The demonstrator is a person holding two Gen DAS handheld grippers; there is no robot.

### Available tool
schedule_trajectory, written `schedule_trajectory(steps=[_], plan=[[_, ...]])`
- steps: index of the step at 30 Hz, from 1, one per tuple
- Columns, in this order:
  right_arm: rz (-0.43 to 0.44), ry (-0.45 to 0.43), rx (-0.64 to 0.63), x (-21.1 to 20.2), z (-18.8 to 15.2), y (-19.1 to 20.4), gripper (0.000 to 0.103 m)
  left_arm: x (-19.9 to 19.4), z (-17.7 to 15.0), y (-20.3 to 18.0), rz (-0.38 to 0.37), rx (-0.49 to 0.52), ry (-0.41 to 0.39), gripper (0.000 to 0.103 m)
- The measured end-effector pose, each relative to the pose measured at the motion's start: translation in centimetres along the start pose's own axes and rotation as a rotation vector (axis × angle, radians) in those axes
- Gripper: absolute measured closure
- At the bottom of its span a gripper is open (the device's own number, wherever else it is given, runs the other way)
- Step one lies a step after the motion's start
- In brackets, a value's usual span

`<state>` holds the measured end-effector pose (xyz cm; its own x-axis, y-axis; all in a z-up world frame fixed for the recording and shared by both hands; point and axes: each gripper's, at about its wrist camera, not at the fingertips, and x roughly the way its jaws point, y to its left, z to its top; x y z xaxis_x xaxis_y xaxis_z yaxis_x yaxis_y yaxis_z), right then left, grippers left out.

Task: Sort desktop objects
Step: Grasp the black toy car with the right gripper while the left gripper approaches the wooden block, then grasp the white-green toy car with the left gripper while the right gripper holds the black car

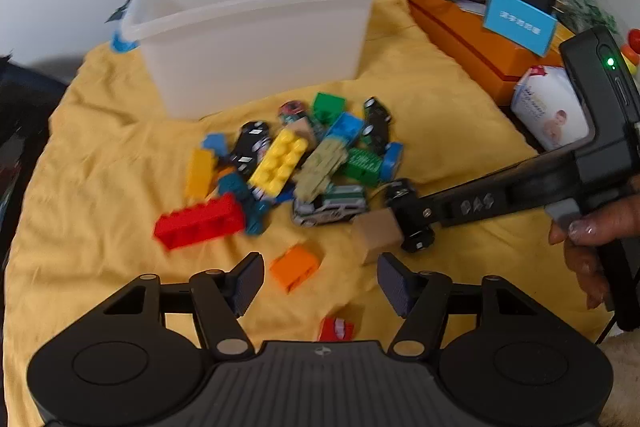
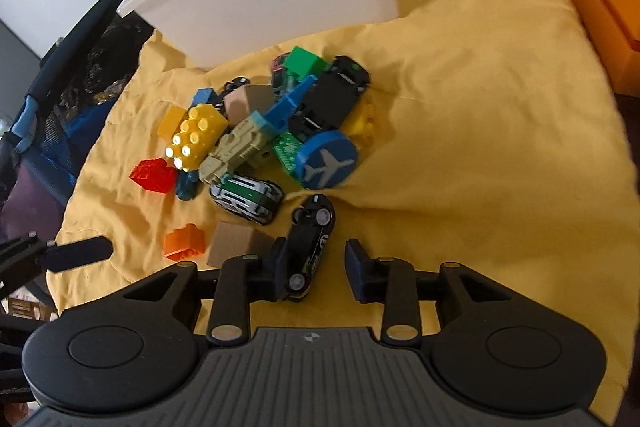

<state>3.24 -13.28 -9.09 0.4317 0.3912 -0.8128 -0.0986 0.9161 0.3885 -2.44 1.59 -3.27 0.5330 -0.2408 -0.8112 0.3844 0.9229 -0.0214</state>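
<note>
A pile of toy bricks and toy cars lies on a yellow cloth (image 1: 420, 115) in front of a translucent white bin (image 1: 252, 31). My left gripper (image 1: 320, 281) is open above the cloth, with an orange brick (image 1: 295, 267) just ahead of it and a red brick (image 1: 200, 221) to the left. My right gripper (image 2: 318, 269) is open around a black toy car (image 2: 310, 247) that lies on the cloth against its left finger. It also shows in the left wrist view (image 1: 412, 223), next to a tan block (image 1: 378, 233).
An orange box (image 1: 472, 31) with a blue card (image 1: 518, 21) stands at the right. A tissue pack (image 1: 552, 107) lies beside it. Clutter fills the back. A dark bag (image 2: 60, 87) lies off the cloth's left edge. A small red piece (image 1: 336, 329) lies near my left gripper.
</note>
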Motion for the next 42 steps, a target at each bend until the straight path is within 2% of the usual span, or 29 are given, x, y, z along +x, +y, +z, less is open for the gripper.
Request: schedule_trajectory(steps=[2,5,8,10,13,15,18,22,24,25,26,27,31,35,37,42], plan=[[0.008,-0.006,-0.04,0.1,0.2,0.5,0.079,1.0,0.5,-0.1,-0.006,0.026,0.015,0.041],[-0.023,-0.011,-0.152,-0.4,0.0,1.7,0.082,2.6,1.0,0.0,-0.013,0.04,0.06,0.046],[-0.086,-0.025,-0.246,-1.7,-0.5,2.1,0.082,2.7,0.9,0.5,-0.045,-0.012,0.088,0.046],[-0.178,-0.057,-0.337,-2.6,-0.8,2.3,0.082,2.5,0.7,0.6,-0.09,-0.036,0.096,0.046],[-0.352,-0.077,-0.519,-2.5,-1.7,2.9,0.082,2.8,0.5,-0.4,-0.113,-0.009,0.099,0.046],[-0.418,-0.07,-0.607,-1.5,-2.4,3.2,0.082,3.1,0.6,-0.9,-0.122,-0.006,0.097,0.046],[-0.471,-0.078,-0.722,-0.5,-3.7,4.2,0.082,3.6,1.3,-1.5,-0.138,-0.029,0.083,0.046],[-0.413,-0.075,-0.729,-0.9,-4.0,4.5,0.077,4.9,2.0,-1.9,-0.13,-0.067,0.096,0.047],[-0.377,-0.078,-0.718,-1.2,-4.2,4.5,0.074,5.6,2.2,-1.7,-0.119,-0.097,0.098,0.054],[-0.357,-0.08,-0.711,-1.3,-4.4,4.6,0.073,6.0,2.3,-1.7,-0.103,-0.1,0.099,0.064],[-0.342,-0.08,-0.697,-1.5,-4.8,4.7,0.073,6.3,2.4,-1.7,-0.095,-0.094,0.101,0.069],[-0.331,-0.081,-0.68,-1.8,-5.0,4.7,0.072,6.4,2.3,-1.7,-0.086,-0.092,0.1,0.07],[-0.303,-0.097,-0.626,-2.5,-5.1,4.4,0.071,5.4,1.3,-0.4,-0.096,-0.108,0.105,0.071],[-0.294,-0.118,-0.598,-2.9,-4.7,4.2,0.07,3.6,-0.5,2.3,-0.031,-0.129,0.116,0.07],[-0.279,-0.139,-0.584,-3.1,-4.5,4.2,0.069,3.0,-1.5,4.1,-0.038,-0.167,0.128,0.07],[-0.216,-0.167,-0.575,-3.0,-3.8,4.5,0.064,2.0,-2.5,5.4,-0.062,-0.186,0.115,0.069]])
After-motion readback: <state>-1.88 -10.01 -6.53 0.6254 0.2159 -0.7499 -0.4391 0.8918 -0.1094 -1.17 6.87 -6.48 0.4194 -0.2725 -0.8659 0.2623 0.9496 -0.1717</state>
